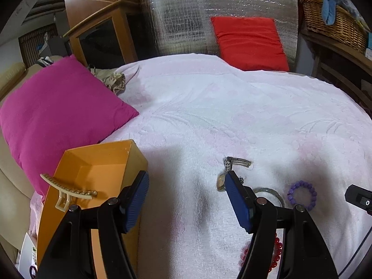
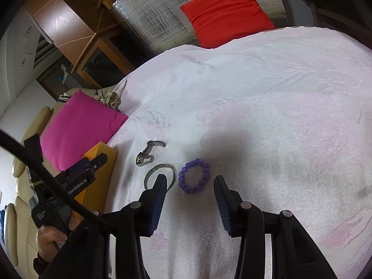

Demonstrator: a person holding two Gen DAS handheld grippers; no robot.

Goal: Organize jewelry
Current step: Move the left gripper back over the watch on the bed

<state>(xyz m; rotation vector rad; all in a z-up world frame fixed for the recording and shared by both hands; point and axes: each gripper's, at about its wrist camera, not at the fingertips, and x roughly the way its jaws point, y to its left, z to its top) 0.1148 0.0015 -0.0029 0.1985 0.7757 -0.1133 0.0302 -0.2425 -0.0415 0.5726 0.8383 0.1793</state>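
Note:
An orange box [image 1: 102, 160] stands at the left on the white towel, with a beige hair claw [image 1: 67, 190] lying across its open top. My left gripper [image 1: 186, 179] is open and empty between the box and a metal wristwatch [image 1: 229, 165]. A clear bangle [image 1: 272, 193], a purple bead bracelet [image 1: 302, 197] and a red bead bracelet [image 1: 276, 248] lie to its right. My right gripper [image 2: 190, 179] is open just in front of the purple bracelet [image 2: 194, 176], with the bangle [image 2: 158, 171] by its left finger and the watch [image 2: 145, 155] beyond.
A magenta pillow [image 1: 58, 107] lies at the left behind the box. A red cushion [image 1: 248, 41] leans on a silver foil panel at the back. A wicker basket [image 1: 334, 23] stands at the back right. The left gripper's body [image 2: 76, 181] shows beside the box [image 2: 102, 160].

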